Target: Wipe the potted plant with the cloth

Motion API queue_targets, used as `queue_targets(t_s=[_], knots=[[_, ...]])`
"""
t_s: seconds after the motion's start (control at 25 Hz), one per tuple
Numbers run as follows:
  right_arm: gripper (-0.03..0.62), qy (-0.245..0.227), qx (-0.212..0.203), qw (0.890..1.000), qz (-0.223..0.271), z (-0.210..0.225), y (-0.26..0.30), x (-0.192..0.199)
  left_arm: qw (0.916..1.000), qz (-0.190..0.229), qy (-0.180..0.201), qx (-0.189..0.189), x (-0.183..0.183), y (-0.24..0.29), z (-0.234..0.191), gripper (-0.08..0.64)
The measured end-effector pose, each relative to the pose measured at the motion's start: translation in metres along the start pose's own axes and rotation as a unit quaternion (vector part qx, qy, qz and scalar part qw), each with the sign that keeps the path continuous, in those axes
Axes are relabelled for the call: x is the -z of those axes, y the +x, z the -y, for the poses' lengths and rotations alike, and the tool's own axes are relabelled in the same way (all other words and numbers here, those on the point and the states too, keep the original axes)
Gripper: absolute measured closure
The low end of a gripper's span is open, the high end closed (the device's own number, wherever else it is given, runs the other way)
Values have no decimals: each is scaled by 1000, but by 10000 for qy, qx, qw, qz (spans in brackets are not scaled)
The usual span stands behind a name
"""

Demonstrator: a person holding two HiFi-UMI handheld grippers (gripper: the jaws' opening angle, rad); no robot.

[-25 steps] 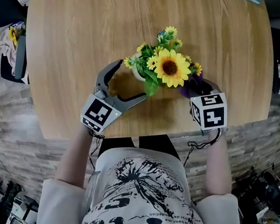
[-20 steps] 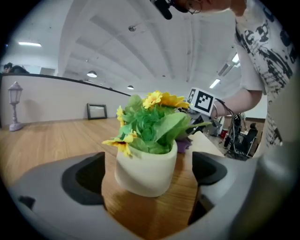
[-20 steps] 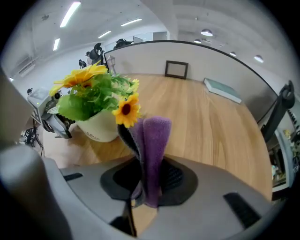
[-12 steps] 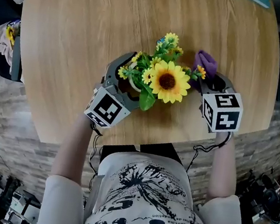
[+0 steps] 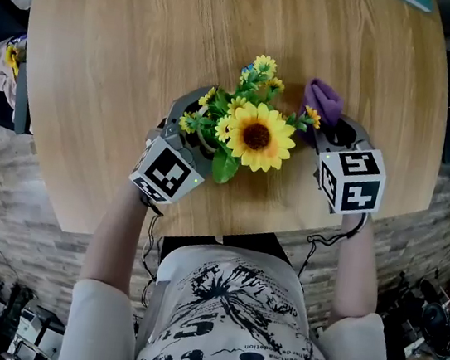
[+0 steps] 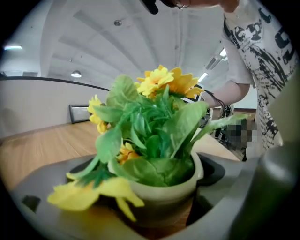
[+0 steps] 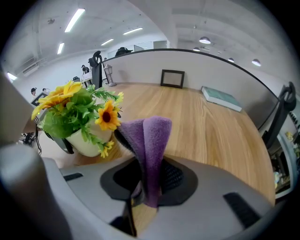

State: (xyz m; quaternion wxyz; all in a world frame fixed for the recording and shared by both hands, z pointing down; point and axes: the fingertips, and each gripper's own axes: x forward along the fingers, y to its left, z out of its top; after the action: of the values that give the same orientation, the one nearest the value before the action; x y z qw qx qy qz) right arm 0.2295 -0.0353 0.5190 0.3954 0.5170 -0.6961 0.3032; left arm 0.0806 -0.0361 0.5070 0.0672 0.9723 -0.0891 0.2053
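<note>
Wood table; left tool narrowing, loose round half-hidden pot; right tool pinching cloth.

Seen from above on a round wooden table, the left gripper's jaws, just now closing in, flank a sunflower plant, the right gripper beside it pinching a purple cloth.
</note>
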Motion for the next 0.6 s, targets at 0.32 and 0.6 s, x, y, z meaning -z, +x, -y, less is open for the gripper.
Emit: queue_targets(t_s=[0.32,0.6], knots=[[505,-71,-26,10000,27,-7,-8,-5,9994,191,-195,-220,-14,-6,0,23],[505,-64,-125,9998,145,-20,-21,-14,9966,563,-393,-464,-63,-31,-10,23]])
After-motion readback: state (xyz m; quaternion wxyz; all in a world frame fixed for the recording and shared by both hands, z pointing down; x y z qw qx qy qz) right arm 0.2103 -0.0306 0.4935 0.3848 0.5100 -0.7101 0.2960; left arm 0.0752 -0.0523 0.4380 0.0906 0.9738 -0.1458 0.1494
